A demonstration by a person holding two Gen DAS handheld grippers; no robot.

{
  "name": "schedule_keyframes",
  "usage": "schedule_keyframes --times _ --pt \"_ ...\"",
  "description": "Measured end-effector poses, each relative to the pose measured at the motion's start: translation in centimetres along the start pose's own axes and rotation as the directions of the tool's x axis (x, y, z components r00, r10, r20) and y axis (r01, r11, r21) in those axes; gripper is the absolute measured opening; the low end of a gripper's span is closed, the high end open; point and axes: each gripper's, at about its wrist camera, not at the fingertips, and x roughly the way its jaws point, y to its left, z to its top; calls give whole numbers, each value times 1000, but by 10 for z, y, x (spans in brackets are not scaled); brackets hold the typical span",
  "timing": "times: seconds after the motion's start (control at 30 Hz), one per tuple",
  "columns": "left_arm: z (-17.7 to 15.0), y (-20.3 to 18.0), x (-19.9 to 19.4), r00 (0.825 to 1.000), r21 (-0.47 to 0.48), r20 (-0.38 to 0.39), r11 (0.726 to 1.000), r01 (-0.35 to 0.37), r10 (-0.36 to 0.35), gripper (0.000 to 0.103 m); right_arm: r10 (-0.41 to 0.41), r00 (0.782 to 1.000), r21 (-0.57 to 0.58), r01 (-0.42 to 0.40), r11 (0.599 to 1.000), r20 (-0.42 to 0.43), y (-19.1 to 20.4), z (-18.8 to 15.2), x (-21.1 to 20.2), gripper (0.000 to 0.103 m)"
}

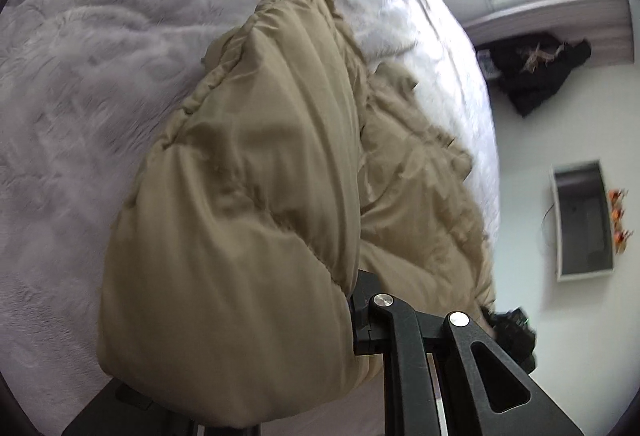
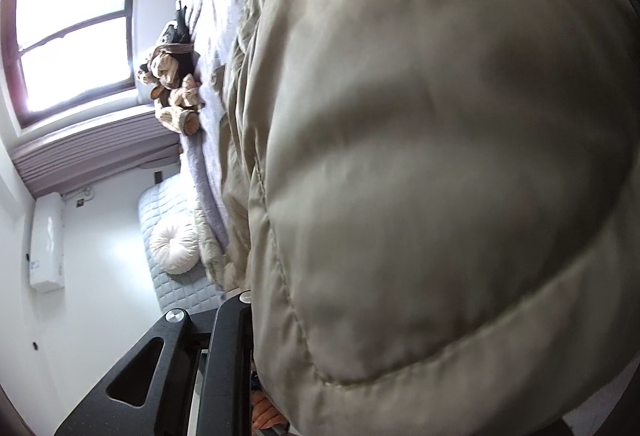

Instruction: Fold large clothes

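Pale lilac fleece bedding covers the bed that carries everything. Nearest the left camera, the left gripper has its fingers clenched on a fold of the tan puffer coat, which lies bunched across the bed. In the right view, quilted coat fabric fills the lens and hides the right gripper; its grip cannot be told. Farther off lie a tan-and-brown striped garment, a round white cushion and a window. No writing is legible.

A bed under a pale lilac fleece cover. A striped brown bundle lies near the window. A round white cushion rests on a quilted mattress
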Motion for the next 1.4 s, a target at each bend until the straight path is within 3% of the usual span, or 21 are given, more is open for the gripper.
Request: schedule_keyframes --times 0.2,0.33,0.4,0.67,0.77,0.87,0.9,0.93,0.97,1.23,1.33,1.4 --pt "-5 6 0 997 75 -60 996 -52 57 20 -116 992 43 114 993 53 -18 -10 2 45" --pt "-4 -2 -15 989 140 -62 983 -121 131 36 -181 980 23 180 983 84 -7 -18 -6 55" --pt "-7 -6 -29 988 174 -55 976 -135 146 37 -222 971 12 222 975 91 3 -24 -5 60" --pt "-15 -5 -78 974 232 -2 947 -222 229 38 -359 929 -128 369 921 92 38 -63 -7 65" --pt "-14 -4 -95 966 240 49 936 -256 252 38 -370 925 -184 379 907 84 41 -70 -28 67" --pt "-7 -10 -95 964 232 77 936 -264 253 38 -367 928 -244 370 896 58 59 -84 -18 72" --pt "-4 -11 -95 963 231 81 935 -270 258 47 -368 929 -261 367 893 48 64 -88 -13 72" --pt "-2 -13 -93 958 232 88 930 -286 272 70 -368 929 -274 364 890 41 70 -92 -10 72" --pt "-2 -15 -92 954 233 100 925 -298 282 76 -367 930 -293 360 886 31 75 -96 -6 72" --pt "-1 -18 -67 948 254 41 915 -315 315 80 -426 905 -446 384 808 8 116 -120 27 72" --pt "7 -14 -63 946 247 39 914 -321 322 80 -450 893 -485 397 780 8 125 -124 39 82" --pt "16 -12 -61 950 243 32 920 -308 310 80 -461 887 -502 406 764 15 130 -127 44 83"
